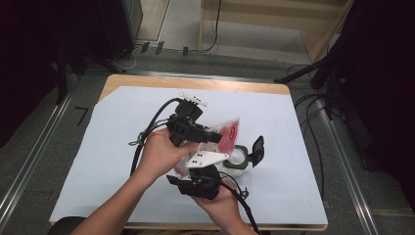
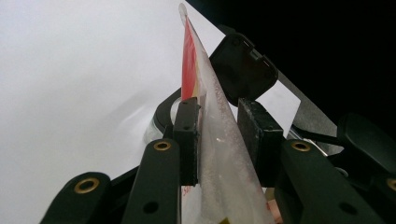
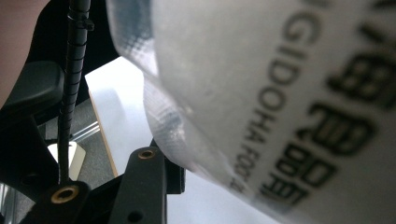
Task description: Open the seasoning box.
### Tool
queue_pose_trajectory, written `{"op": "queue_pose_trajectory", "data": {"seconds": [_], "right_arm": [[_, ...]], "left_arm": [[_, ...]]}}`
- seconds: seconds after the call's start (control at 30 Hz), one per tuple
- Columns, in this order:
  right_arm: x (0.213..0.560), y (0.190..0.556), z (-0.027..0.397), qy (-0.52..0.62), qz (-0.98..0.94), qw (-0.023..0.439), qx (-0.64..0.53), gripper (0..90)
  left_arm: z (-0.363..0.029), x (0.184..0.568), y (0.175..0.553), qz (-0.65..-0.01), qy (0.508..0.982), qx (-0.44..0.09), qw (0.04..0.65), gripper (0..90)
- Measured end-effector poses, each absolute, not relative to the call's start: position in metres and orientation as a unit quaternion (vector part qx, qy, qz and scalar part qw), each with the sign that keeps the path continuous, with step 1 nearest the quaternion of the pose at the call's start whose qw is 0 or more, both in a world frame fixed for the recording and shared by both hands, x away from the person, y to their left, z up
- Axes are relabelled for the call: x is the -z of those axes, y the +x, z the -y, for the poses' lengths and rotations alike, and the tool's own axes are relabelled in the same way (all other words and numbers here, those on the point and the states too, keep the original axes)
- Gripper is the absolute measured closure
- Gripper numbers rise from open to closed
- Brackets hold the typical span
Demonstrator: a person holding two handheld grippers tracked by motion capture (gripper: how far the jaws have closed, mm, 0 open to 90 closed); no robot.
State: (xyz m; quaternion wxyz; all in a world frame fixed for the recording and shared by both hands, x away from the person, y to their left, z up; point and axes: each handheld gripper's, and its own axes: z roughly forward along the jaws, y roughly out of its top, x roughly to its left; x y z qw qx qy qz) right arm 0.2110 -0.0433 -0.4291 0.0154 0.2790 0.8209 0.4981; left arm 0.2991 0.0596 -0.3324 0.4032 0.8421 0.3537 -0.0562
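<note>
A clear plastic bag [image 1: 226, 133] with a red label and white grains inside hangs between both hands above the table's middle. My left gripper [image 1: 214, 137] reaches in from the left and is shut on the bag [image 2: 219, 140], one pad on each side. From below, my right gripper [image 1: 198, 166] holds the bag's lower end. In the right gripper view the bag's printed film [image 3: 280, 93] lies against the left pad [image 3: 173, 179] and hides the other jaw. Under the bag stands a clear round container [image 1: 239, 160] with its black flip lid [image 1: 257, 149] open.
A white sheet [image 1: 122, 147] covers the wooden table [image 1: 195, 84]. Black cables [image 1: 147, 132] trail from both grippers. Beyond the far edge are floor cables and a wooden frame [image 1: 274, 19]; dark stands flank the table.
</note>
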Motion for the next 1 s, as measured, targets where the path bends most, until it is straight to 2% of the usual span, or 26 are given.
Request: {"op": "queue_pose_trajectory", "data": {"seconds": [1.0], "right_arm": [[0.4292, 0.2108, 0.0438, 0.280, -0.822, 0.015, -0.495, 63.6]], "left_arm": [[-0.0596, 0.3339, 0.2995, -0.352, 0.840, 0.061, 0.408, 69.9]]}}
